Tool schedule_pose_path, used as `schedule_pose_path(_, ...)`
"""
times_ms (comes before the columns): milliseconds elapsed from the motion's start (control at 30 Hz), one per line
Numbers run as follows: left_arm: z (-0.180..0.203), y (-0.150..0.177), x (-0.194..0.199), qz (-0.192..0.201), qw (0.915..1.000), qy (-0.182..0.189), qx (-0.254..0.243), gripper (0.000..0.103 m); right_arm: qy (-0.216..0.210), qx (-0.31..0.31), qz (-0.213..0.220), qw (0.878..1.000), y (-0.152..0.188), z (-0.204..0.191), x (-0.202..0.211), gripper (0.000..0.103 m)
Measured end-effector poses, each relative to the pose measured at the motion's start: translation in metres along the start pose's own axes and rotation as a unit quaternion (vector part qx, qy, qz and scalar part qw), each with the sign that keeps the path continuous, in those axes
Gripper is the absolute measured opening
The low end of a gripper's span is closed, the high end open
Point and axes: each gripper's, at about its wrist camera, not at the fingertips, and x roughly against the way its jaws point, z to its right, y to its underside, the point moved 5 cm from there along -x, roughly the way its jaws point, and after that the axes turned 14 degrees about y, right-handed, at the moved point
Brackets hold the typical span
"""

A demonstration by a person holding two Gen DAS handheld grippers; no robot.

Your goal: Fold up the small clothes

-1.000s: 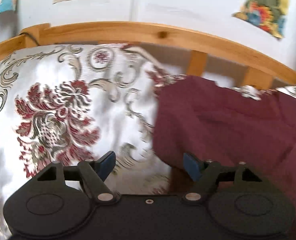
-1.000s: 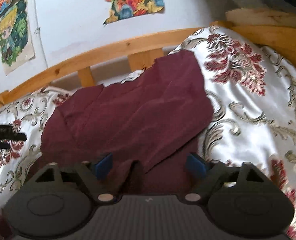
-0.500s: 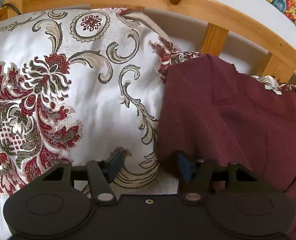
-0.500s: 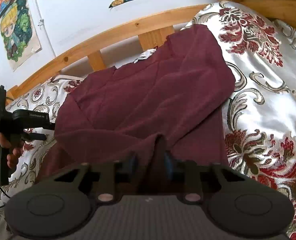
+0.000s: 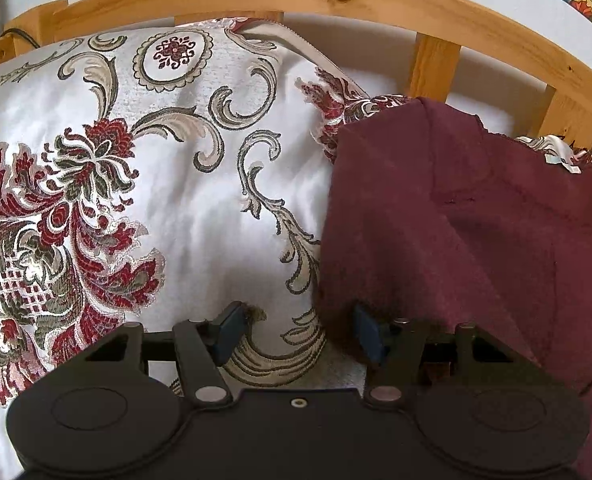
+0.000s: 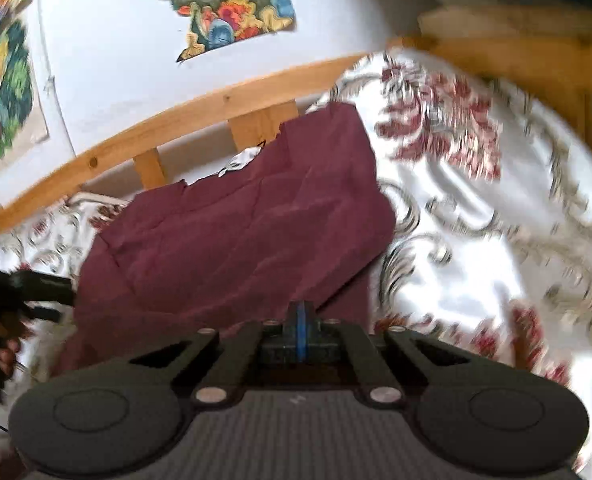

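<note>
My left gripper (image 5: 297, 330) is matte black, with two round housings, silver pivot screws, a small brass-ringed screw at centre, and blue pads (image 5: 228, 330) on angular black fingers. My right gripper (image 6: 300, 334) matches, but its body is ribbed grey, blue pads (image 6: 300, 330) meeting ahead of it.

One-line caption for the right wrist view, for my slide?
Right gripper shut at the near edge of a maroon garment on a floral bedspread.

No readable text, labels or numbers anywhere.
</note>
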Motion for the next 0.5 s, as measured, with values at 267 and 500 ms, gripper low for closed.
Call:
schedule_pose_path(267, 0.000, 0.000, 0.000, 0.001, 1.0000, 0.000, -0.003, 0.063, -0.057, 0.004, -0.010, 0.998, 0.008, -0.020, 0.005, 0.032)
schedule_pose_path(500, 0.001, 0.000, 0.001, 0.002, 1.0000, -0.002, -0.008, 0.063, -0.071, 0.032, -0.028, 0.997, 0.024, -0.040, 0.000, 0.032)
